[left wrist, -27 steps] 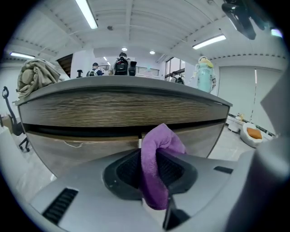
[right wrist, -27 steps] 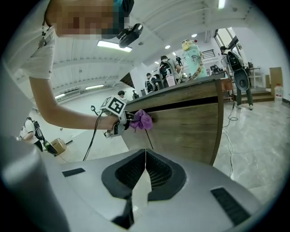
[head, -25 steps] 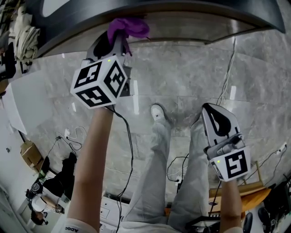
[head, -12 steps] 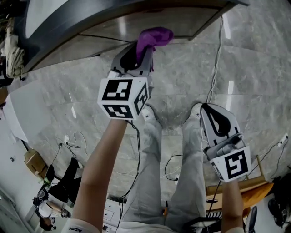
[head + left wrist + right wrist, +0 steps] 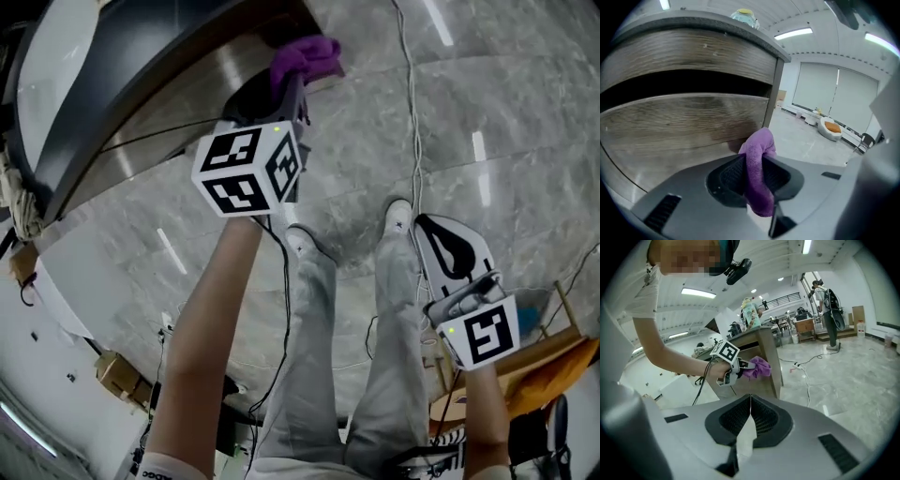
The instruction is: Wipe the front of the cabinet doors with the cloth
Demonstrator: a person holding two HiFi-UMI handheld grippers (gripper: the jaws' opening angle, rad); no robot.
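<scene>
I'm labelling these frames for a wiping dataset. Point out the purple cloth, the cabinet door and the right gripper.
purple cloth (image 5: 758, 147), left gripper view, bunched end above the jaws.
cabinet door (image 5: 679, 119), left gripper view, wood-grain front.
right gripper (image 5: 750, 404), right gripper view, where its shut jaws meet.

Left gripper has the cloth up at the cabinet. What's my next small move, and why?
The left gripper is shut on the purple cloth, held at the right edge of the cabinet door; nearly all the wood face lies leftward. So I'd probably sweep the cloth left along it.
</scene>
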